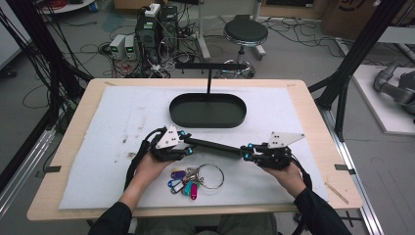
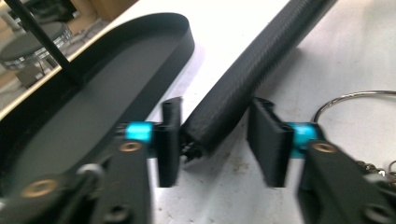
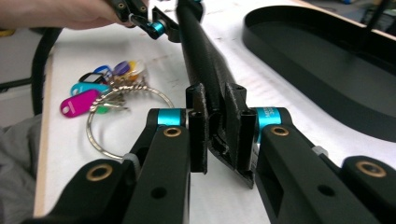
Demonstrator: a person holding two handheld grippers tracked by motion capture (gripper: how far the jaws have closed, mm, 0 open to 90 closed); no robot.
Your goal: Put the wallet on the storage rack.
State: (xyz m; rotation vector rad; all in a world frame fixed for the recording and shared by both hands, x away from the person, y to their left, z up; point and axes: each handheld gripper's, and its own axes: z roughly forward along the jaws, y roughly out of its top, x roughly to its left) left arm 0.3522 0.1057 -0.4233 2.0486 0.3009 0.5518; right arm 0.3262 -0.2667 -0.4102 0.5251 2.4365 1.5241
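Observation:
A long black textured bar (image 1: 215, 146) lies slanted just above the white mat, between my two grippers. My right gripper (image 1: 247, 152) is shut on its right end; in the right gripper view both pads (image 3: 198, 135) clamp the bar (image 3: 201, 56). My left gripper (image 1: 187, 142) stands at the other end. In the left gripper view the bar's end (image 2: 252, 60) sits between the jaws of the left gripper (image 2: 215, 135): it lies against the left pad (image 2: 170, 140), with a clear gap to the right pad. Both hands hold the grippers near the table's front.
A black oval tray (image 1: 171, 110) with a T-shaped post (image 1: 209, 81) stands behind the bar at mid-table. A metal ring (image 1: 211, 176) with several coloured key tags (image 1: 185, 185) lies in front of the bar, between the hands. The white mat (image 1: 122, 122) covers the wooden table.

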